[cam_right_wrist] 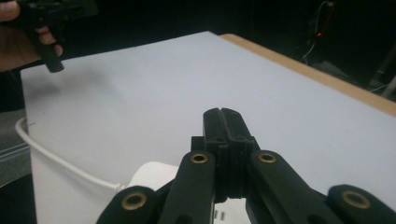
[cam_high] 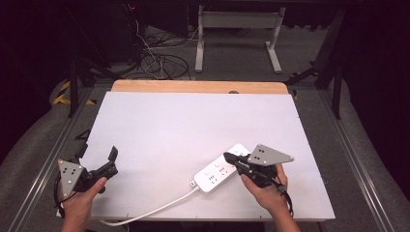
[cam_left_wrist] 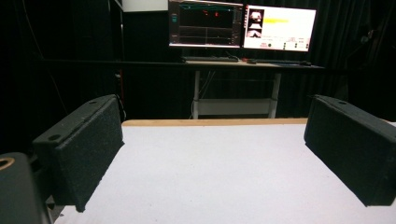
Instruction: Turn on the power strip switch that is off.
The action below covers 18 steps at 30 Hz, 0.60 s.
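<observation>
We have the right tongs (cam_high: 227,157) pressed fully together, gripping nothing, poised over the white power strip (cam_high: 220,169) lying near the bench's (cam_high: 193,121) front edge, its cord (cam_high: 154,208) trailing left. The left tongs (cam_high: 112,157) stand wide apart and empty at the front-left corner. To press a switch cleanly, we'd come straight down and gently.

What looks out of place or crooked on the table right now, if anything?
Little stands out. The white power strip lies diagonally across the near right part of the table, not square to its edges, and its white cord trails over the near edge. The right gripper hovers shut above it; the left gripper stands open nearby. No visible damage.
</observation>
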Each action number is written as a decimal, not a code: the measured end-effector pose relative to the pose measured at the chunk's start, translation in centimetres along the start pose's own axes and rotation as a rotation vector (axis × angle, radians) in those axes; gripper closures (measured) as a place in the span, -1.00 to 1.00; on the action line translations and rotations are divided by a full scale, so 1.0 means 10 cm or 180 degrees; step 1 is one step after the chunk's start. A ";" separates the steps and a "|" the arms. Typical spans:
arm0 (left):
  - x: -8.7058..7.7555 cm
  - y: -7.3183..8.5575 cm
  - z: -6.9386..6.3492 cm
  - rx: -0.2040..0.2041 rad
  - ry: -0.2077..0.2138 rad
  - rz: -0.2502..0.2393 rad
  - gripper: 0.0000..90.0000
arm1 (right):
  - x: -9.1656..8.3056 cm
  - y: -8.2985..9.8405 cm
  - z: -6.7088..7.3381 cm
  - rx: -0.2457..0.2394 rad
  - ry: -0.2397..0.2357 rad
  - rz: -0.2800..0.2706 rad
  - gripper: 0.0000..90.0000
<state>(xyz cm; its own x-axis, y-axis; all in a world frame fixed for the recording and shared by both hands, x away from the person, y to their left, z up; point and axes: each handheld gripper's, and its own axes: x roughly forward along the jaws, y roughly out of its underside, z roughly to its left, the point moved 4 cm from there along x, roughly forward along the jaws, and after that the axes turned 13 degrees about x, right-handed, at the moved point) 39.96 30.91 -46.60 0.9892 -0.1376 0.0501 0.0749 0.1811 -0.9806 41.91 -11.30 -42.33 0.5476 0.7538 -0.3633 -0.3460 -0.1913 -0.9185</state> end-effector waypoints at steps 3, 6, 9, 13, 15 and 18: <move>0.00 0.00 0.00 0.0020 0.0000 0.0008 -0.89 | 0.21 0.08 0.09 -0.0025 -0.0037 0.0276 1.00; 0.00 0.01 -0.01 0.0040 0.0016 0.0026 -0.88 | 0.38 0.18 0.12 -0.0035 0.0022 0.0518 1.00; -0.01 0.02 -0.01 0.0039 0.0019 0.0031 -0.87 | 0.52 0.27 0.14 -0.0023 0.0106 0.0704 1.00; -0.02 0.02 0.00 0.0044 0.0013 0.0034 -0.87 | 0.63 0.36 0.13 0.0007 0.0183 0.0876 1.00; -0.02 0.02 0.00 0.0045 0.0013 0.0036 -0.87 | 0.67 0.38 0.14 0.0026 0.0165 0.0916 1.00; -0.03 0.02 0.00 0.0058 0.0017 0.0043 -0.86 | 0.71 0.39 0.16 0.0018 0.0149 0.0951 1.00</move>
<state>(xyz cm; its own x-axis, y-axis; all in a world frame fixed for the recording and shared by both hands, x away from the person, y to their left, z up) 39.72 31.01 -46.83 0.9895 -0.1401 0.0359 0.0639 0.2008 -0.9775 43.21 -5.73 -48.26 0.4553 0.6348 -0.6243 -0.5013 -0.3966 -0.7690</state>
